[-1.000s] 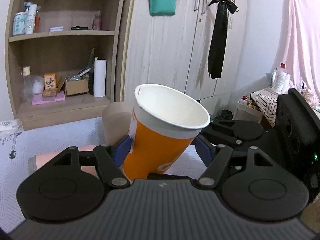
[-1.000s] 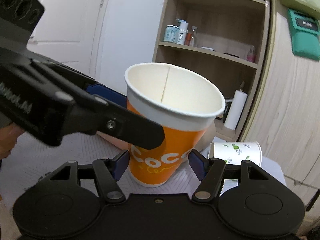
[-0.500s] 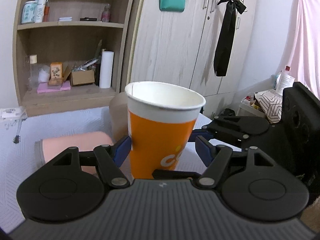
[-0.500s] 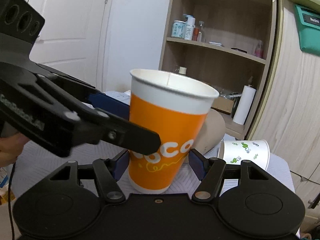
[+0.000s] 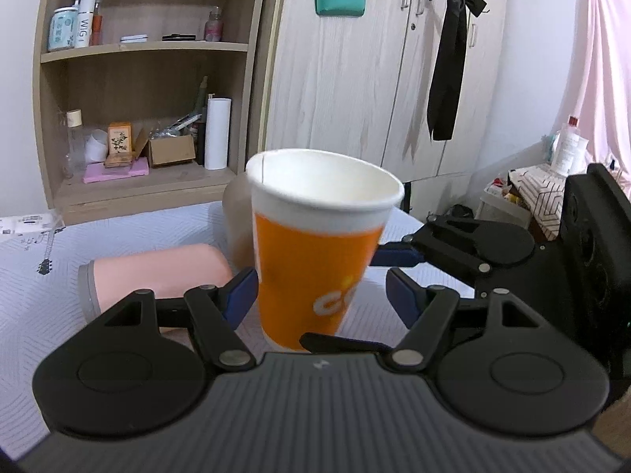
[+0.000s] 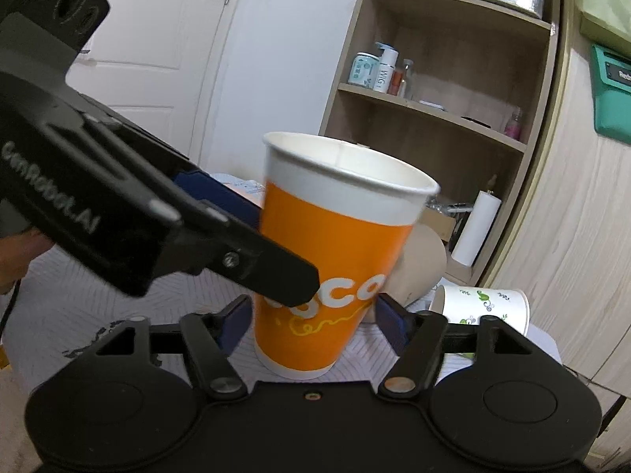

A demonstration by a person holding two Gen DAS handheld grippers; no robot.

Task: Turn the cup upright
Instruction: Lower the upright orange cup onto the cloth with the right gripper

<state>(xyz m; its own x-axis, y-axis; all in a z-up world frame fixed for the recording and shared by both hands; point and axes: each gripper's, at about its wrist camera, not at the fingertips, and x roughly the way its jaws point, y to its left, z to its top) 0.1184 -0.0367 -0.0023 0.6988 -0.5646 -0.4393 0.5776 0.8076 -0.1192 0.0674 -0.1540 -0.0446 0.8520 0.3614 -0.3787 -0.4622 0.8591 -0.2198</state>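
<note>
An orange paper cup (image 5: 311, 264) with a white rim stands mouth up on the white patterned tablecloth (image 5: 35, 295); it also shows in the right wrist view (image 6: 331, 260). My left gripper (image 5: 321, 295) is open around it, its left pad touching the cup and its right pad apart from it. My right gripper (image 6: 313, 319) is open around the cup's lower part, with a gap on its right side. The two grippers cross at the cup. A green-patterned white paper cup (image 6: 481, 309) lies on its side behind on the right.
A pink cylinder (image 5: 154, 276) lies on the cloth to the left, and a beige rounded object (image 5: 236, 213) stands behind the cup. A wooden shelf unit (image 5: 130, 118) with bottles and boxes and a wardrobe (image 5: 355, 79) stand beyond the table. Clutter sits at the right (image 5: 532, 193).
The orange cup has gone from tilted to standing upright on the cloth. My left gripper's jaws have widened, so its right pad is clear of the cup.
</note>
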